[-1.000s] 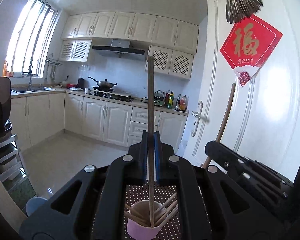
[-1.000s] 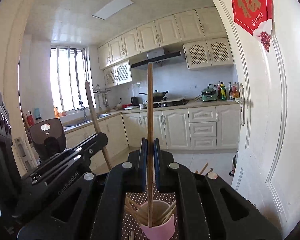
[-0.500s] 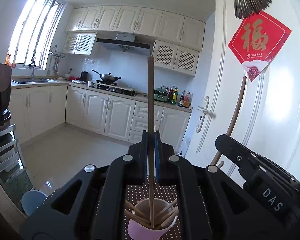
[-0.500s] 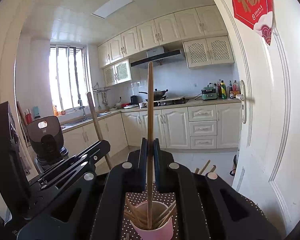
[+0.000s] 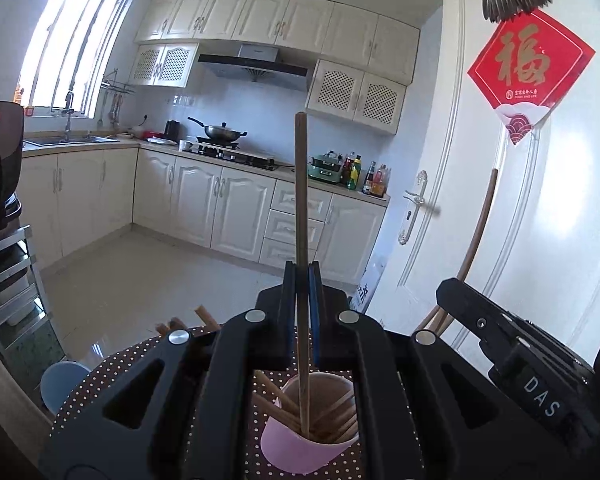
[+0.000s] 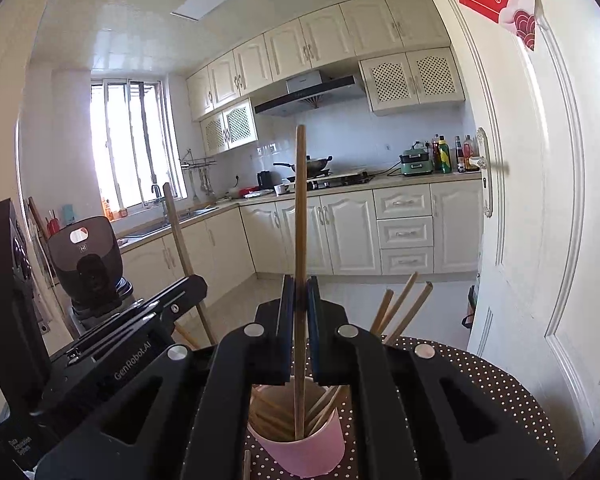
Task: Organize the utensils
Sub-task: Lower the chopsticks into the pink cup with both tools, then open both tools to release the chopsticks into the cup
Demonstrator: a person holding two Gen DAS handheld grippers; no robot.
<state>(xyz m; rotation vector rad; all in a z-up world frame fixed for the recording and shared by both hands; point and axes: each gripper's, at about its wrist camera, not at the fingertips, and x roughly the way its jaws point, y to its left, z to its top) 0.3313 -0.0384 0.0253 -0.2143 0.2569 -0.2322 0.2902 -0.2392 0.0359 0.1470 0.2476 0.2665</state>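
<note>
My left gripper point(image 5: 301, 280) is shut on a dark wooden chopstick point(image 5: 301, 200), held upright with its lower end inside a pink cup point(image 5: 300, 452) that holds several chopsticks. My right gripper point(image 6: 299, 292) is shut on a lighter wooden chopstick point(image 6: 299, 220), also upright with its lower end in the pink cup point(image 6: 304, 456). Each gripper shows in the other's view: the right one point(image 5: 512, 344) at the right, the left one point(image 6: 140, 344) at the left, each with its chopstick.
The cup stands on a round table with a brown polka-dot cloth point(image 6: 480, 380). More chopsticks stick up behind the grippers point(image 6: 400, 308). A white door point(image 5: 520, 220) is close on the right. A black appliance point(image 6: 88, 260) stands at the left. A blue bin point(image 5: 62, 380) sits on the floor.
Both grippers have sunk a little toward the cup, each chopstick reaching deeper into it. The two grippers have drawn slightly apart in each other's views.
</note>
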